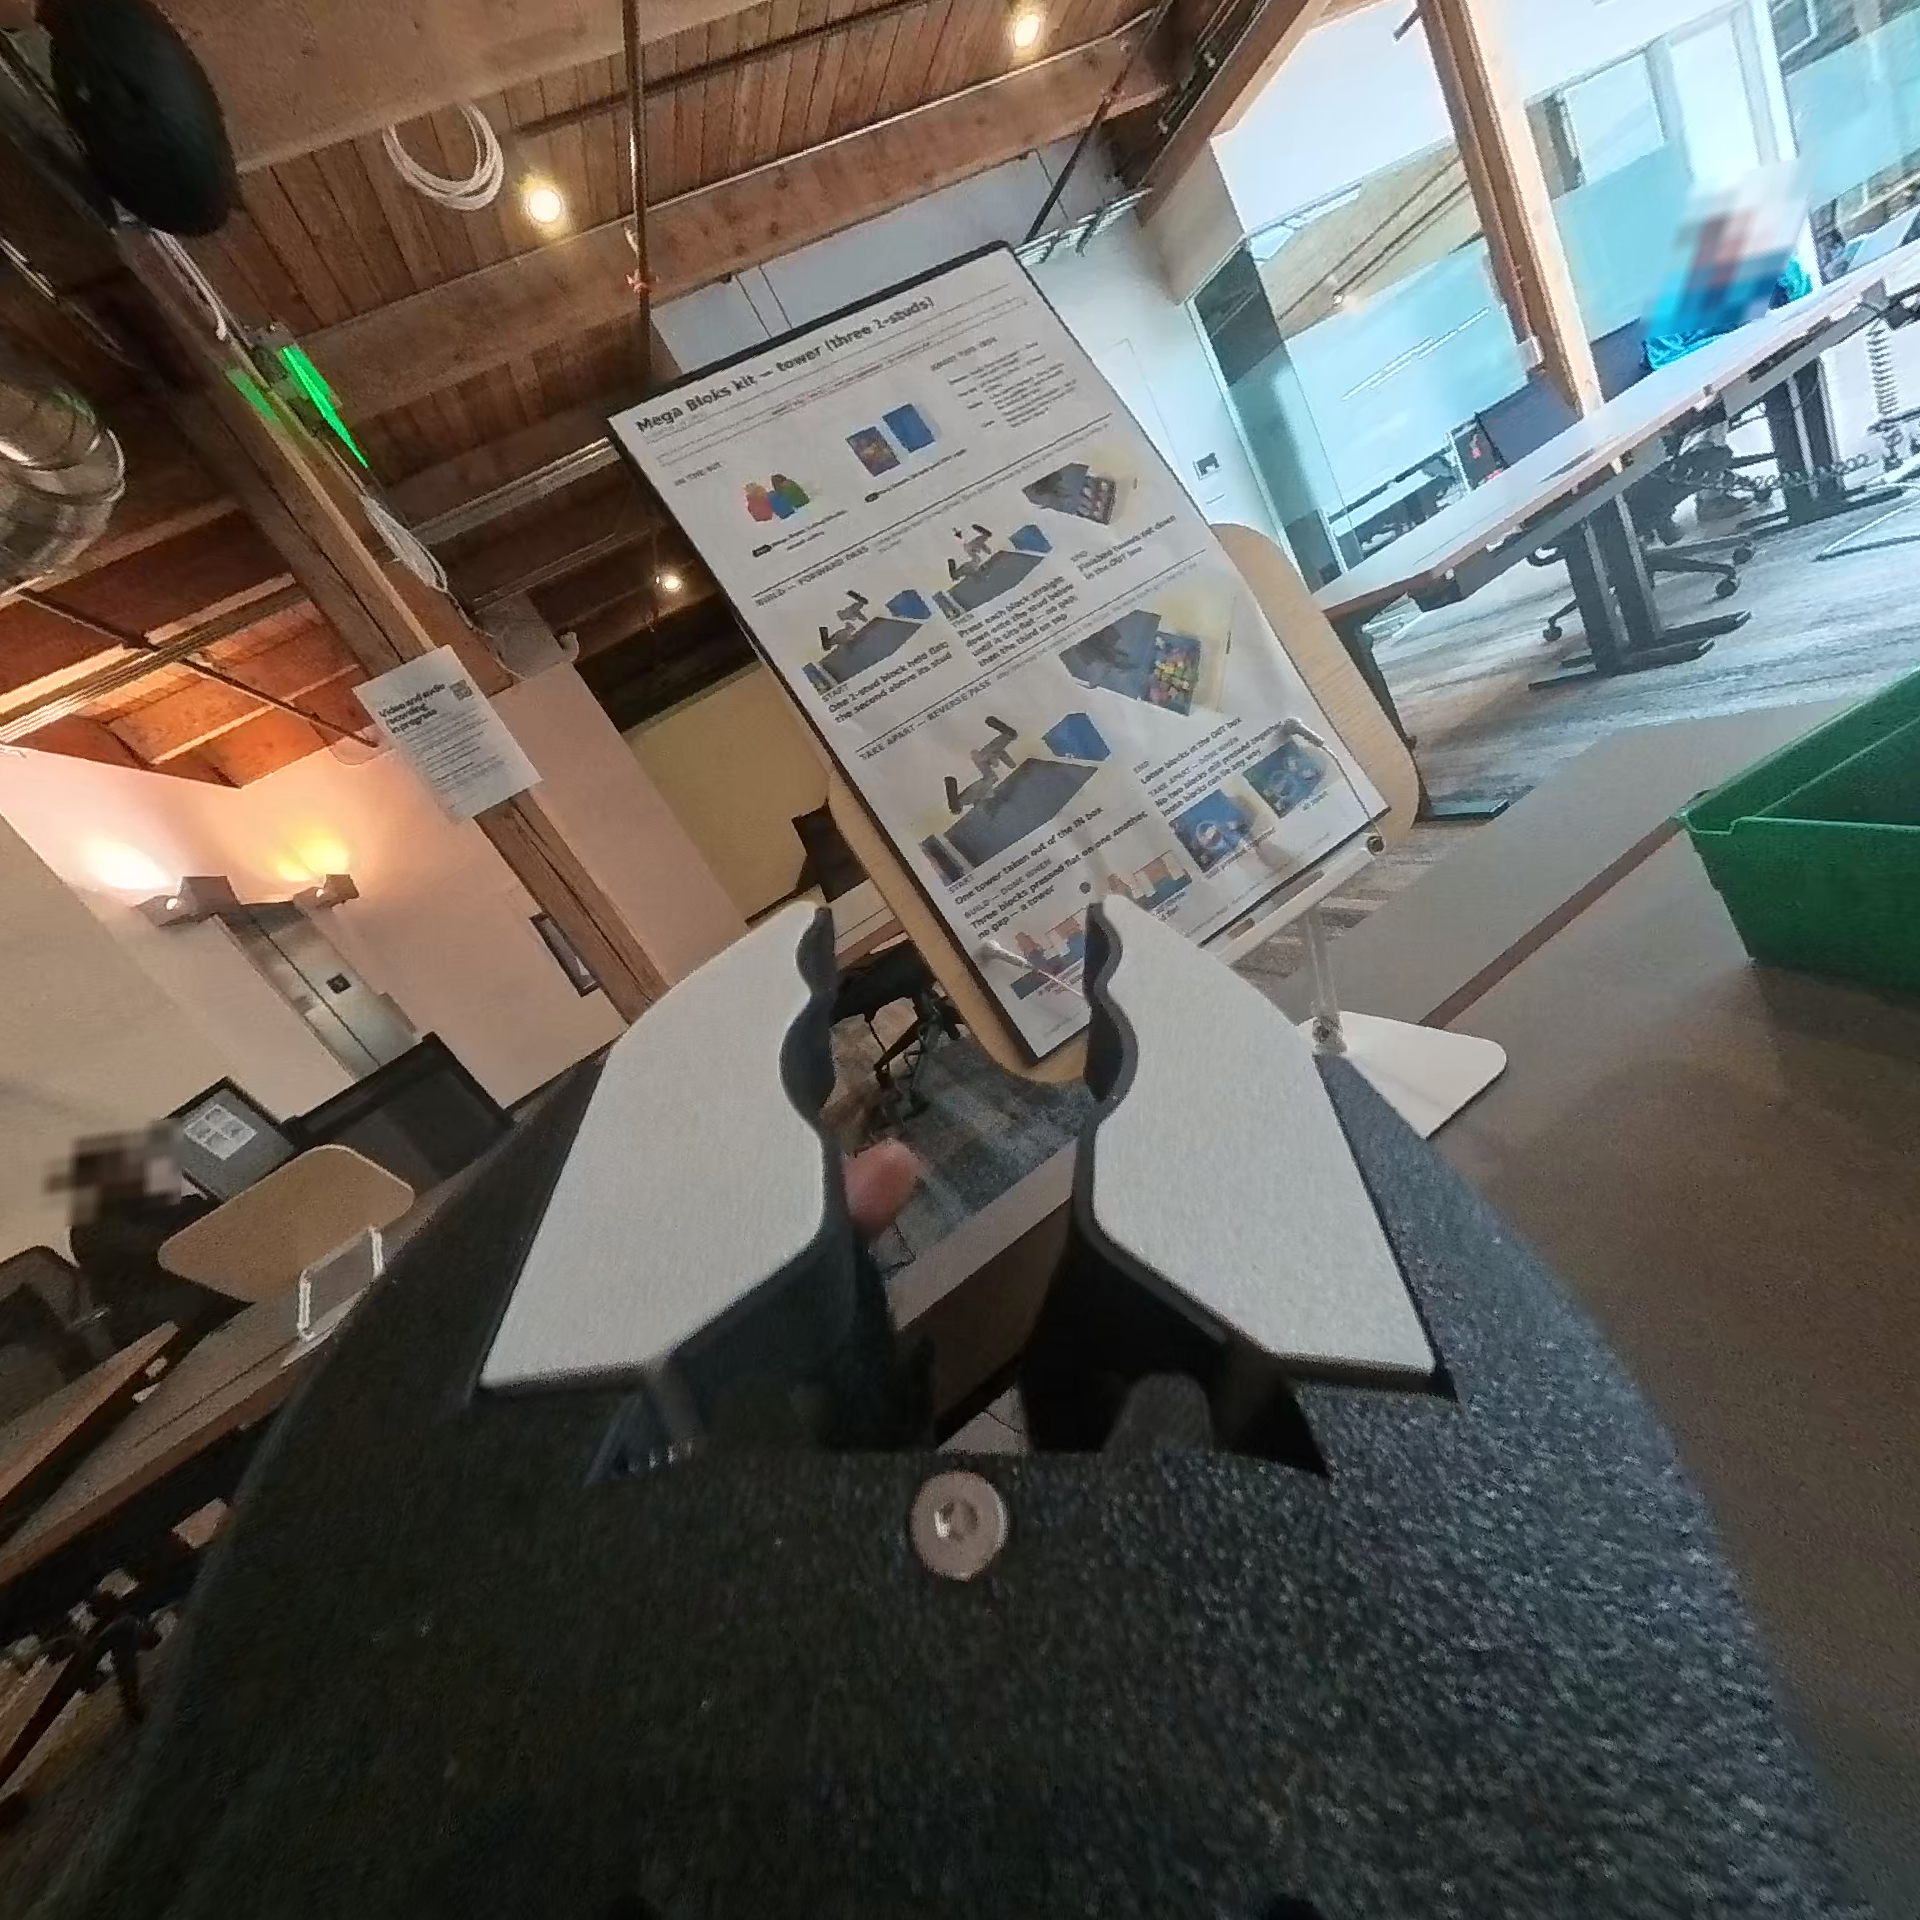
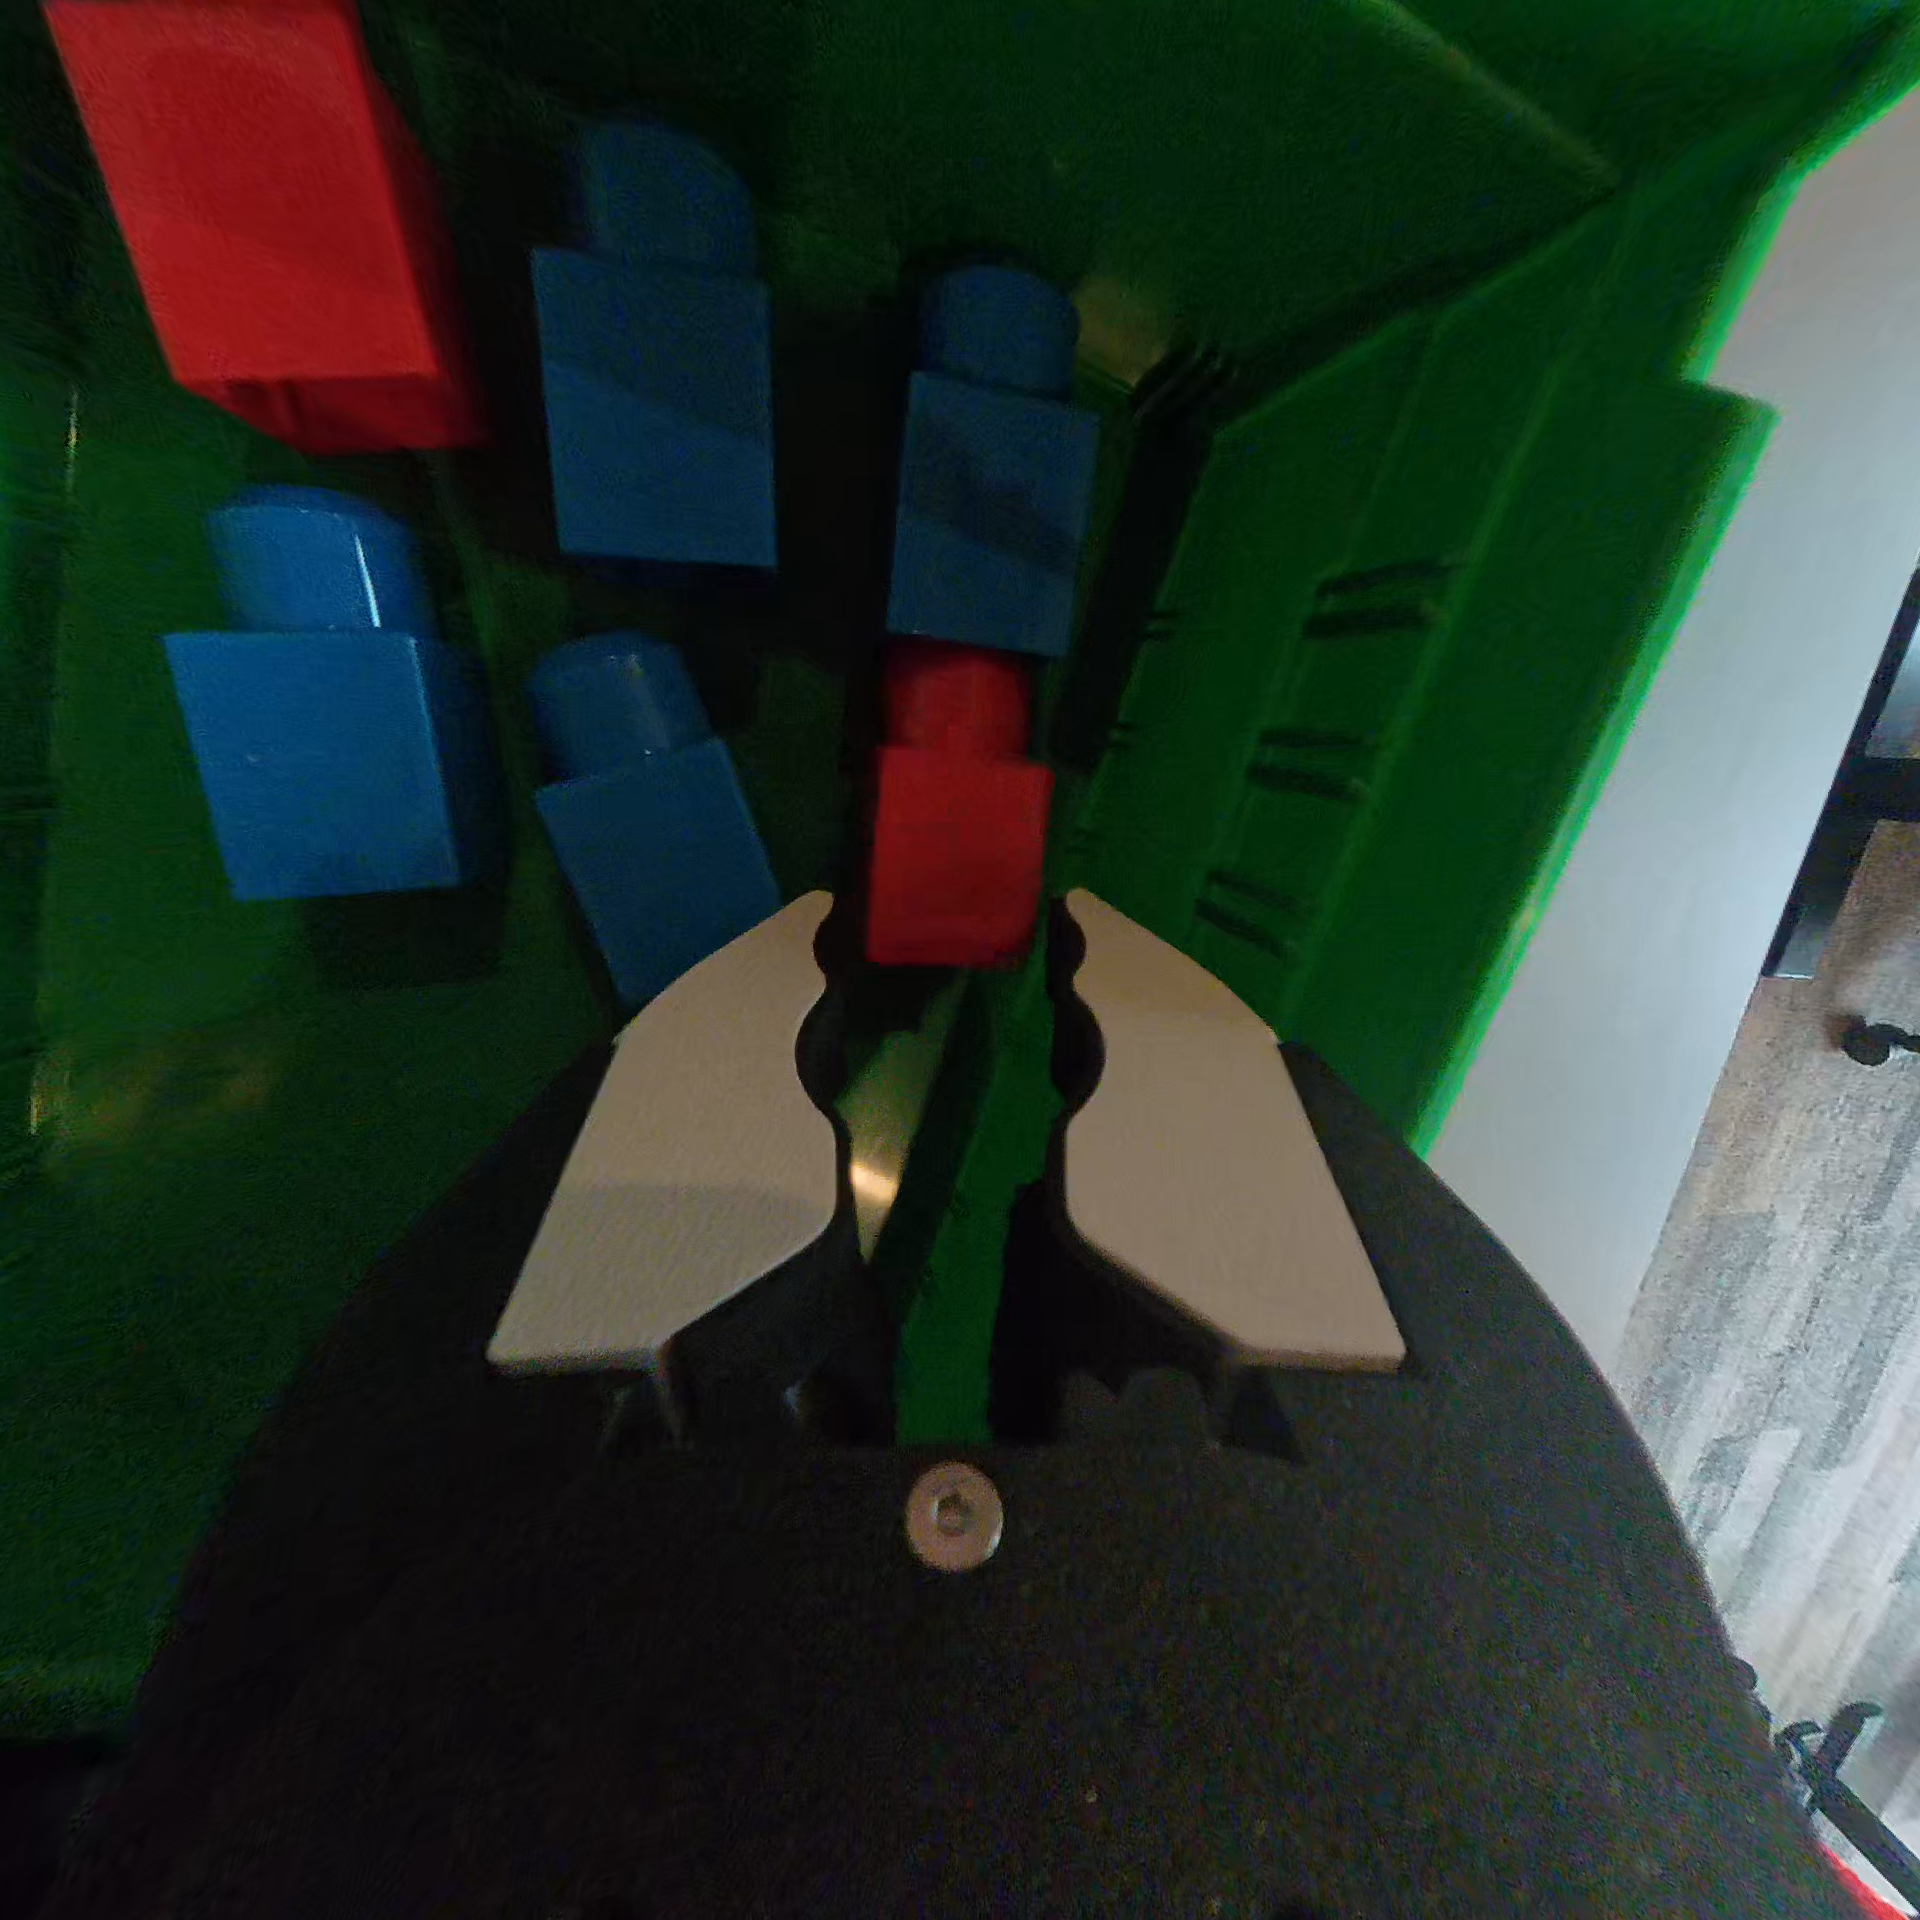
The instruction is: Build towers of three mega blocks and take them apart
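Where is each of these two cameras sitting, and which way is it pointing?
Left wrist view: sits on the left gripper, facing level across the table at a poster; its open fingers show.
Right wrist view: sits on the right gripper, pointing into a green bin at a red block; its open fingers show.
Shared: the green bin.

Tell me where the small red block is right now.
In the right wrist view, the small red block lies in the green bin, just beyond the open right gripper, directly below a blue block.
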Demonstrator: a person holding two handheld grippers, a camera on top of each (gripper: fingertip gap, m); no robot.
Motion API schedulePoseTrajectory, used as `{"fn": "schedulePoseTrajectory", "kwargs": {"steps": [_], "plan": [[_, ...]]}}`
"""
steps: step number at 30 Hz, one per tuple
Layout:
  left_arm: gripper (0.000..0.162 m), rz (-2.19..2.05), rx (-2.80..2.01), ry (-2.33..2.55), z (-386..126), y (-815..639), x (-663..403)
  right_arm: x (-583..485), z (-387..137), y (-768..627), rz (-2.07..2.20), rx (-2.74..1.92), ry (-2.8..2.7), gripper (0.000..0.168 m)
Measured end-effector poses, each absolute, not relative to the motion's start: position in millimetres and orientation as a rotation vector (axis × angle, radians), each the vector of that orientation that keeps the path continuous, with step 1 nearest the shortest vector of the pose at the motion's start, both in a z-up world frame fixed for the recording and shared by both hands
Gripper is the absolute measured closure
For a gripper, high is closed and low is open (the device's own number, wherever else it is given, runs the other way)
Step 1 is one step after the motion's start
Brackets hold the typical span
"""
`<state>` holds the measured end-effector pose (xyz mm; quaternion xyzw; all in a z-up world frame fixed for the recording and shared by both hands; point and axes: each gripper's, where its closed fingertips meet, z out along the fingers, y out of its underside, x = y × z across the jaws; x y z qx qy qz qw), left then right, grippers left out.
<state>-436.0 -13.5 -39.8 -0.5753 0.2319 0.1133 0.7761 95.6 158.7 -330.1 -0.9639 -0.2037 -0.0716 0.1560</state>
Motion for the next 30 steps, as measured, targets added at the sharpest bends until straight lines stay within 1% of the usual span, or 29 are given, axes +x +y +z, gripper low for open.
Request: {"fn": "schedulePoseTrajectory", "kwargs": {"steps": [7, 17, 22, 30], "plan": [[0.117, 0.292, -1.290, 0.471, -42.7, -17.7, -450.4, 95.7, -308.0, 156.7, -0.245, -2.713, -0.563, 0.125], [0.117, 0.619, -1.551, 0.398, -71.4, -39.1, -510.0, 63.2, -218.5, 159.7, -0.298, -2.337, -0.646, 0.124], [0.118, 0.719, -1.753, 0.420, -101.8, -45.2, -528.1, 45.6, -196.7, 152.7, -0.300, -2.247, -0.707, 0.124], [0.118, 0.531, -2.005, 0.626, -172.3, -51.1, -530.5, 37.1, -195.9, 151.1, -0.304, -2.234, -0.767, 0.122]]}}
